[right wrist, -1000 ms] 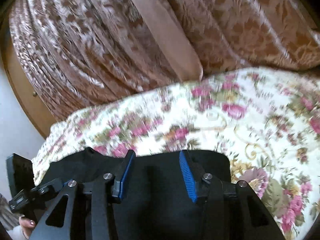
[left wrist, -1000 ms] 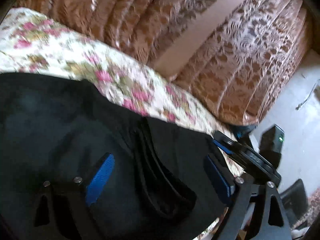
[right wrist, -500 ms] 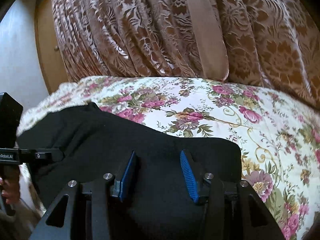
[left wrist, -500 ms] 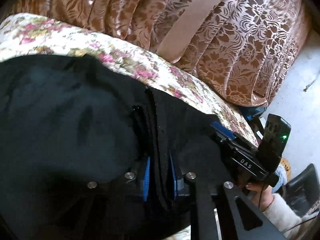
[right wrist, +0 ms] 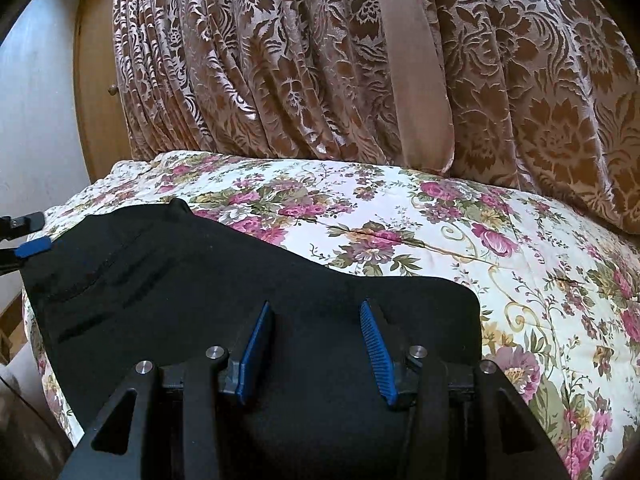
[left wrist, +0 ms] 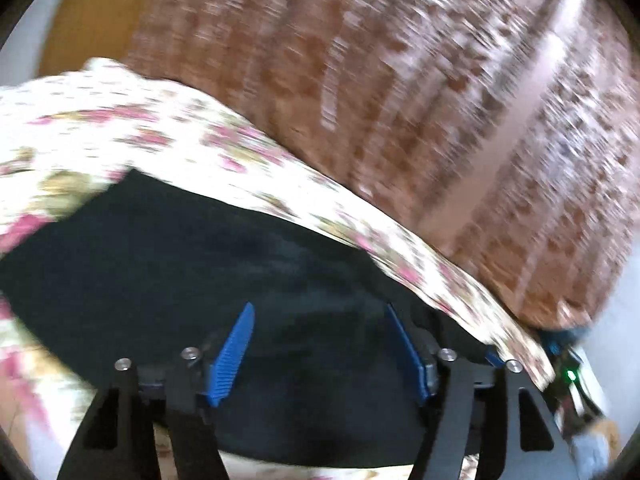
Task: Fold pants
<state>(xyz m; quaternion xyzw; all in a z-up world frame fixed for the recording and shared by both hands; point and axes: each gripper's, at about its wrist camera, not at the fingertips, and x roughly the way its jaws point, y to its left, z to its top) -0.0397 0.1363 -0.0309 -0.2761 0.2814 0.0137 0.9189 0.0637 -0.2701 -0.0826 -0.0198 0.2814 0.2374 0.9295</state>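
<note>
Black pants (right wrist: 248, 320) lie flat on the floral bedspread (right wrist: 440, 240), near its edge. Your left hand-held gripper (left wrist: 320, 344) and right hand-held gripper (right wrist: 316, 348) are both spread wide above the fabric, pinching nothing. Left view is blurred.

Floral bedspread (right wrist: 400, 216), brown patterned curtain (right wrist: 280, 60), wooden door (right wrist: 96, 92) behind.

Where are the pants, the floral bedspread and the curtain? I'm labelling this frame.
pants (right wrist: 200, 280), right wrist view, on the flat black fabric.
floral bedspread (right wrist: 400, 216), right wrist view, on bare quilt beyond the pants.
curtain (right wrist: 280, 60), right wrist view, on its patterned folds.
</note>
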